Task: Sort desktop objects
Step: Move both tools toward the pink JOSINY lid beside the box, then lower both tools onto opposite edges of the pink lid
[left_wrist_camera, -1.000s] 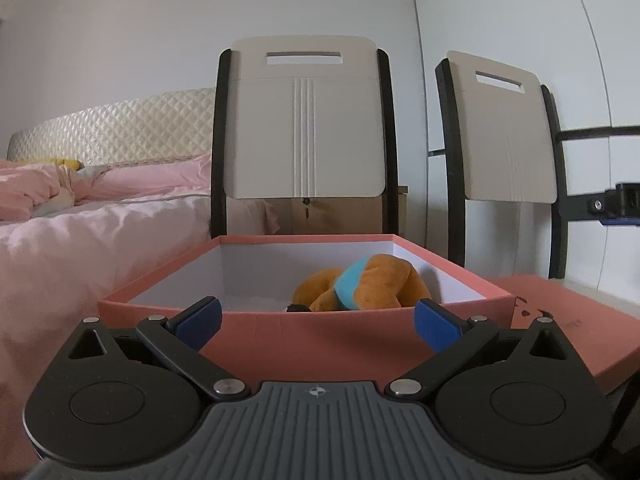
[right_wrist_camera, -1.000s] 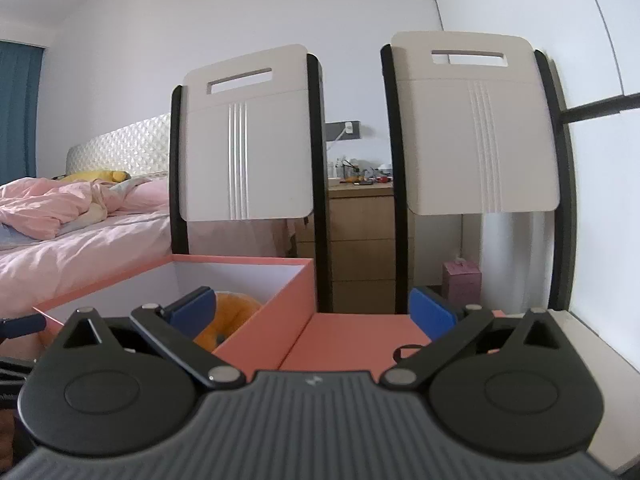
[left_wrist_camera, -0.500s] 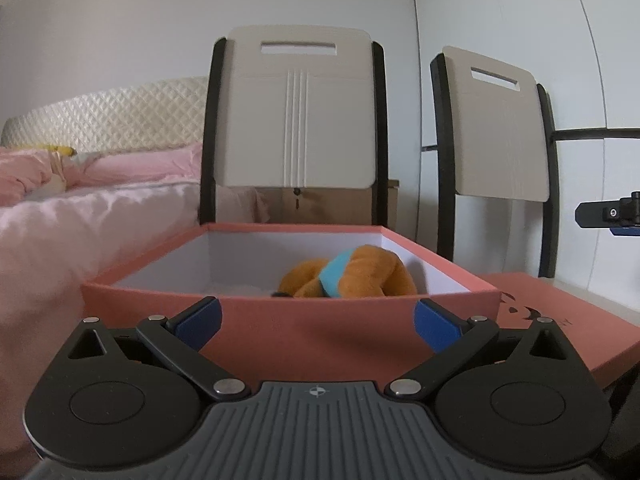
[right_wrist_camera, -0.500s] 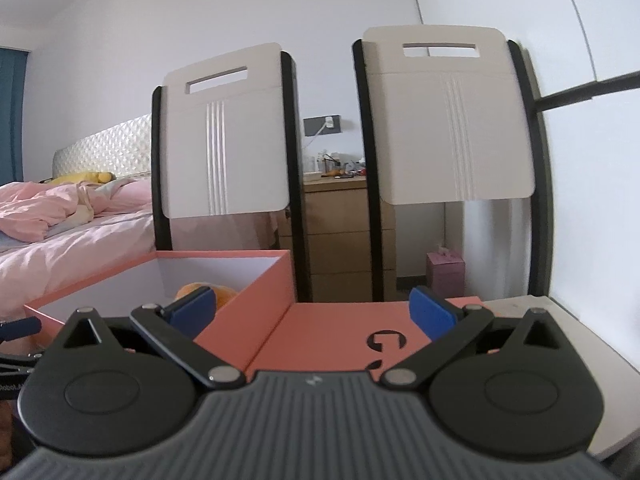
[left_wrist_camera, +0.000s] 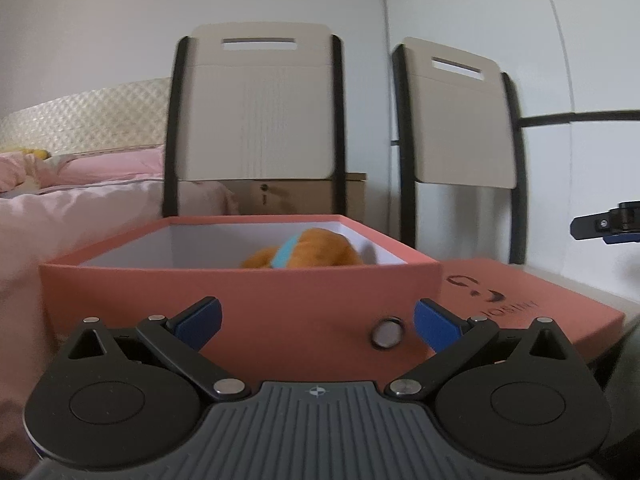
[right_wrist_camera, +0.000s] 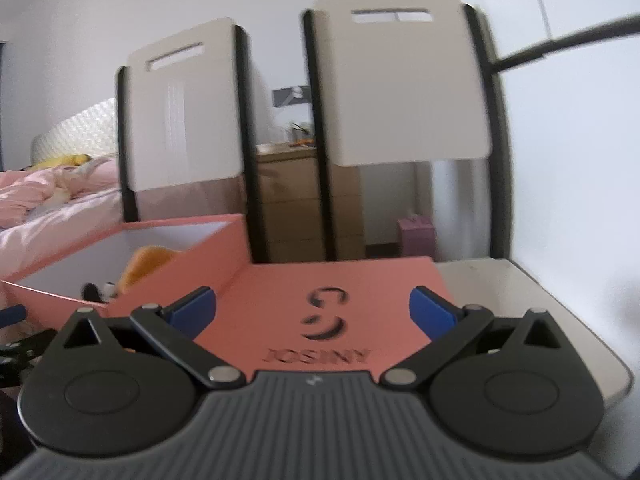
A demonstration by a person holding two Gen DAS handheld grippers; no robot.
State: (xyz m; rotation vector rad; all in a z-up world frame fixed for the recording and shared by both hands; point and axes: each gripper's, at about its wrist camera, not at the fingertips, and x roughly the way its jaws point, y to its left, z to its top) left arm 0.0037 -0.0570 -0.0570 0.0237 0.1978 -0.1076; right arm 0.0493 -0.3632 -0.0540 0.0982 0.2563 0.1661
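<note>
An open salmon-pink box [left_wrist_camera: 240, 288] stands in front of my left gripper [left_wrist_camera: 318, 318], which is open and empty, close to the box's near wall. An orange plush toy [left_wrist_camera: 316, 250] with a light blue band lies inside the box; it also shows in the right wrist view [right_wrist_camera: 148, 264]. A small round silver object [left_wrist_camera: 386, 332] sits by the box's near wall. The box's flat pink lid [right_wrist_camera: 332, 312] with a dark logo lies to the right of the box [right_wrist_camera: 188, 276]. My right gripper [right_wrist_camera: 312, 312] is open and empty above the lid.
Two beige chair backs [left_wrist_camera: 260, 108] [right_wrist_camera: 404, 88] stand behind the white table [right_wrist_camera: 532, 308]. A bed with pink bedding [left_wrist_camera: 80, 208] is on the left. A wooden drawer unit [right_wrist_camera: 288, 200] and a white wall are behind. The right gripper's tip [left_wrist_camera: 604, 226] shows at the right edge.
Both grippers have pulled back and tilted downward. The box's near wall and the small silver object now show in the left view; the lid's logo fills more of the right view. Jaws stay open.
</note>
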